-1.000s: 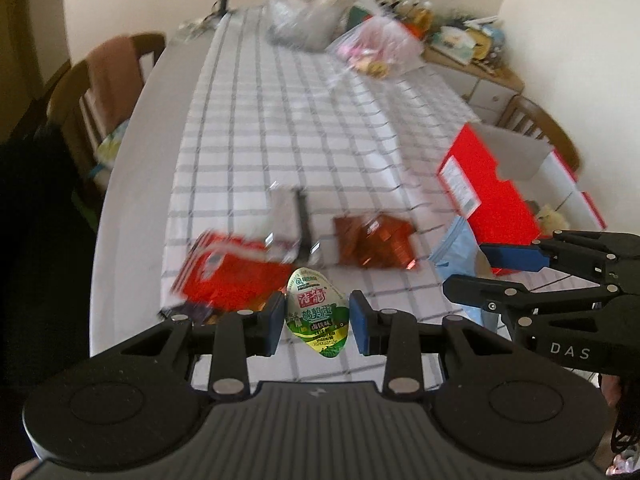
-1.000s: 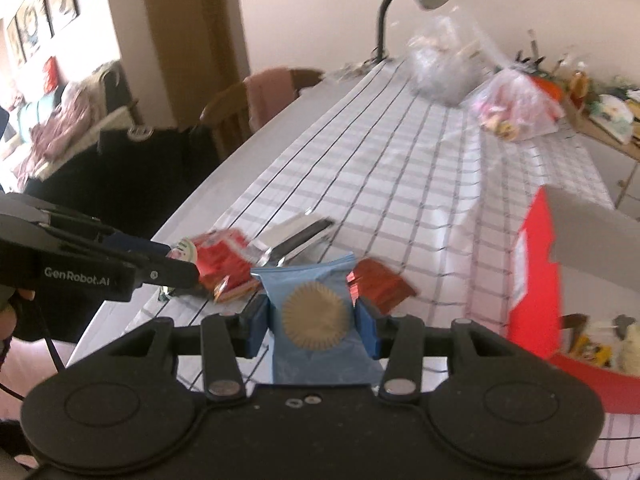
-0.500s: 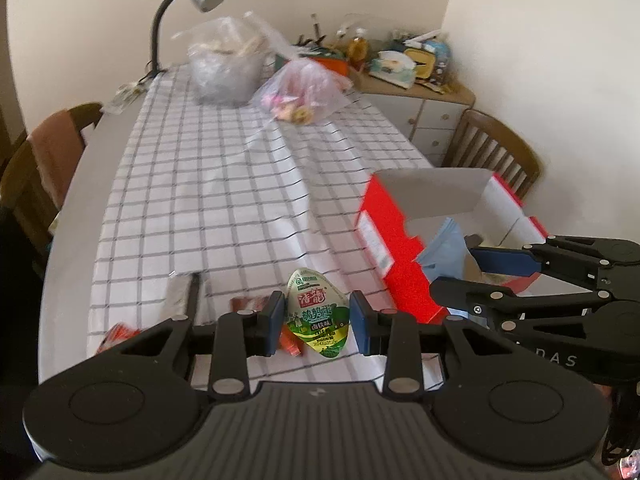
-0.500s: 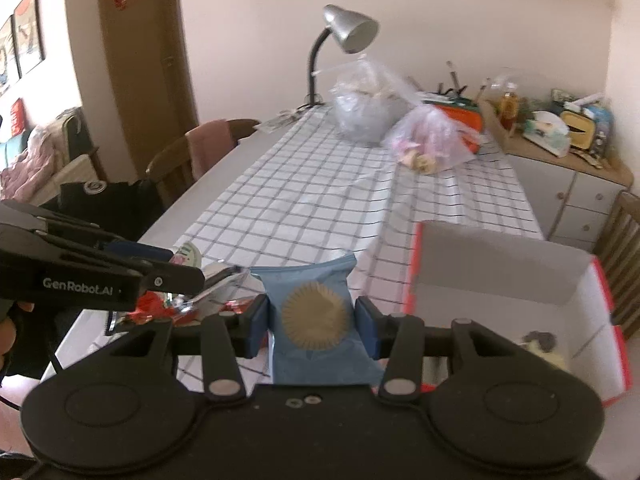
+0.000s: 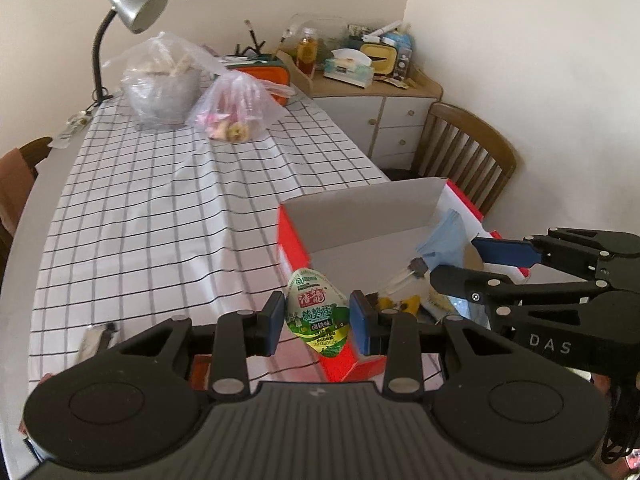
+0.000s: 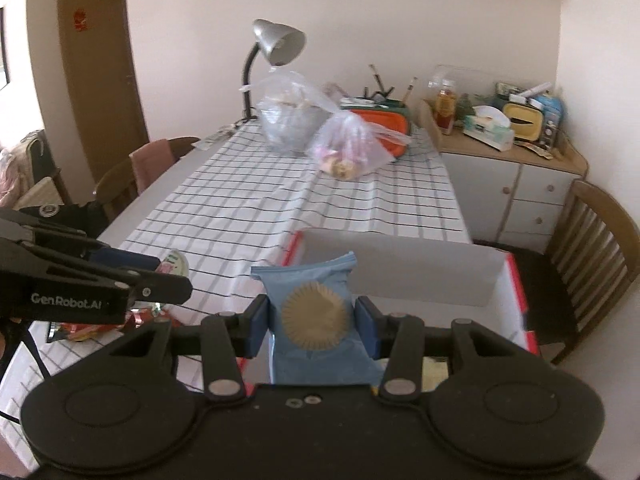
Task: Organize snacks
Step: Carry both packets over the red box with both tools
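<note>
Snacks are in both grippers at once, and both are at the red box, so the step in hand looks like the drop. Loose packets [image 6: 100,326] lie on the checked tablecloth [image 5: 160,208] at the left, beside the box and half hidden behind the left gripper, so they are hard to count. Next comes the left gripper [image 5: 318,322], its blue pads pinched on a small green packet [image 5: 318,312] that hangs over the box's near left corner, only partly above the opening. It would do well to go further in over the grey floor before letting go, or the packet may catch the red wall and fall outside. Further right, the right gripper [image 6: 314,326] grips a blue packet [image 6: 316,320] by its sides, already above the red box [image 5: 294,236], where a few small items lie. Release one at a time, low over a bare patch of floor, and keep the two grippers apart, since they sit close together here.
</note>
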### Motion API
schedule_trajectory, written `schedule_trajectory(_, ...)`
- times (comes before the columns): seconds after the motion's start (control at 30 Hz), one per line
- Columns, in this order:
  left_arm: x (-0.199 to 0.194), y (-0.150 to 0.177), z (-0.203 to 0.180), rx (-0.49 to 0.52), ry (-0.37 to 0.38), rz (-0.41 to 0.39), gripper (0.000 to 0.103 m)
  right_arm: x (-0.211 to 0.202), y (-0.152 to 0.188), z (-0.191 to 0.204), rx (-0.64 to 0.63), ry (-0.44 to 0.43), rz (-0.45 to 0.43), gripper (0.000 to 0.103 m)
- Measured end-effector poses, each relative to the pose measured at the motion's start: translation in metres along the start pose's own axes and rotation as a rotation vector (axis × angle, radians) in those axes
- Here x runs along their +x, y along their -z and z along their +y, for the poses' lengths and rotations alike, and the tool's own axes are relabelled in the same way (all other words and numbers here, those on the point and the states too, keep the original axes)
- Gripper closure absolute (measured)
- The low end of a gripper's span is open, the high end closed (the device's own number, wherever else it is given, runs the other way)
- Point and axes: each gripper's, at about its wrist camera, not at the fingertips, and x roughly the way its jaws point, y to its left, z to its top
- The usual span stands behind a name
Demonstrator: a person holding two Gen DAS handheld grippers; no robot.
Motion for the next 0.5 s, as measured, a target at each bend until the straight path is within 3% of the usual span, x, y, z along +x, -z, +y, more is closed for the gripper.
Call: schedule_trajectory(0.5,0.083,-0.03,-0.05,0.004,-0.03,0.106,0.069,0.046,0.005,-0.091,0.027,0.07,0.096,0.058)
